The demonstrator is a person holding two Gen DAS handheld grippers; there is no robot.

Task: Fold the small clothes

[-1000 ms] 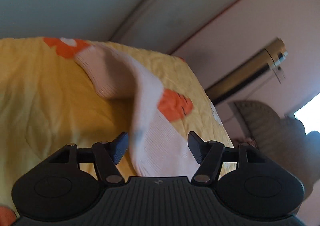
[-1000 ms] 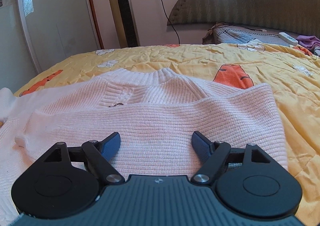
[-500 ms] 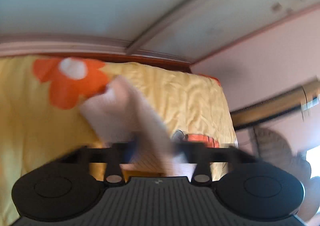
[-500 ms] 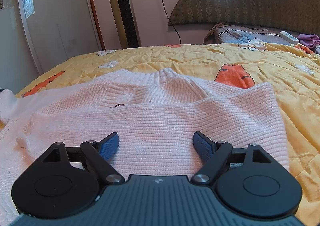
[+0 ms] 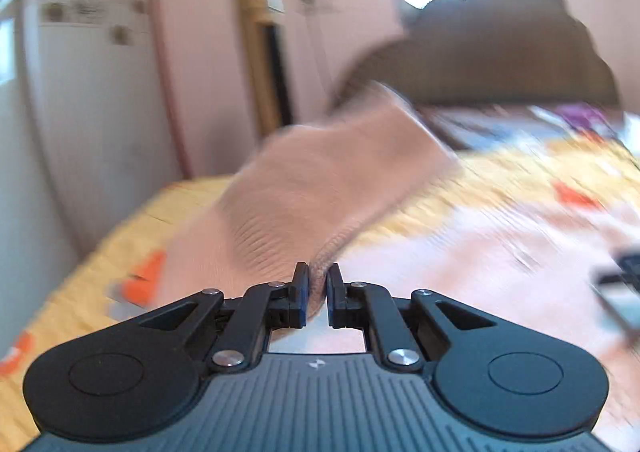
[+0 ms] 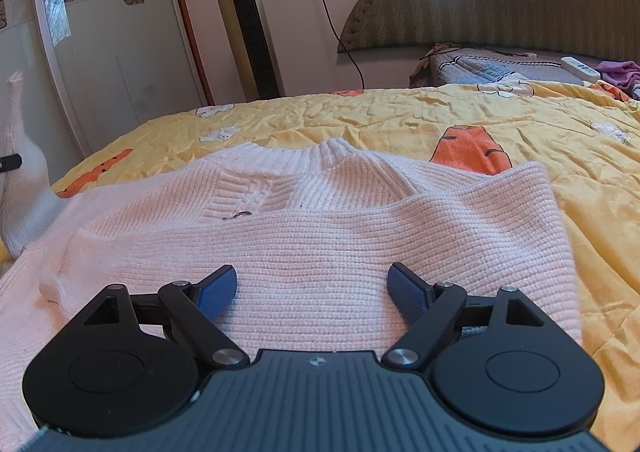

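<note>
A pale pink knit sweater (image 6: 320, 236) lies spread on the yellow bedspread (image 6: 400, 120), neck away from me, its right side folded over the body. My right gripper (image 6: 312, 290) is open, low over the sweater's near part, holding nothing. My left gripper (image 5: 317, 284) is shut on the sweater's sleeve (image 5: 320, 188), which stands lifted off the bed; the left wrist view is motion-blurred. The raised sleeve also shows at the far left of the right wrist view (image 6: 20, 156).
A tall gold tower fan (image 6: 244, 16) stands by the wall past the bed's far edge. A padded headboard (image 6: 500, 0) is at the right, with a quilt, a white remote (image 6: 580, 68) and purple cloth below it. The bed's left edge drops off near a white door.
My left gripper has closed on the sleeve and swung round, lifting it up from the bed. The right gripper has barely moved and stays open.
</note>
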